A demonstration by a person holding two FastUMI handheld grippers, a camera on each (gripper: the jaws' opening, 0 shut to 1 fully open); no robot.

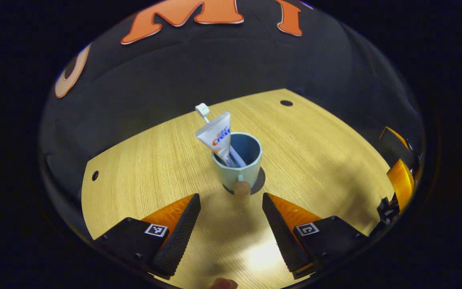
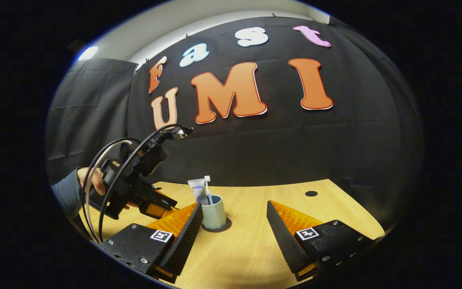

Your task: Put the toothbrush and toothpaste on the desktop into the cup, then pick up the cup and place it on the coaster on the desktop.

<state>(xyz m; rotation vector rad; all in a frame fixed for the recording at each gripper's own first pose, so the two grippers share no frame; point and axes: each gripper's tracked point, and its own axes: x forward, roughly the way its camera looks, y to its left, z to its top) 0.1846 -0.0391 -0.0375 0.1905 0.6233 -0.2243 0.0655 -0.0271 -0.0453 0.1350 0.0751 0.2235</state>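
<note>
The cup point(image 1: 239, 162) stands upright on the dark coaster point(image 1: 260, 182) on the wooden counter point(image 1: 315, 160), toothpaste point(image 1: 218, 136) and toothbrush point(image 1: 203, 110) inside it. Left tongs point(image 1: 231, 216) and right tongs point(image 2: 234, 226) hang spread apart, gripping nothing, just short of the cup.

Pale blue cup point(image 1: 240, 165) upright on dark round coaster point(image 1: 260, 184), desktop centre; white toothpaste point(image 1: 218, 136) and toothbrush point(image 1: 203, 110) inside, leaning toward 11 o'clock.
</note>
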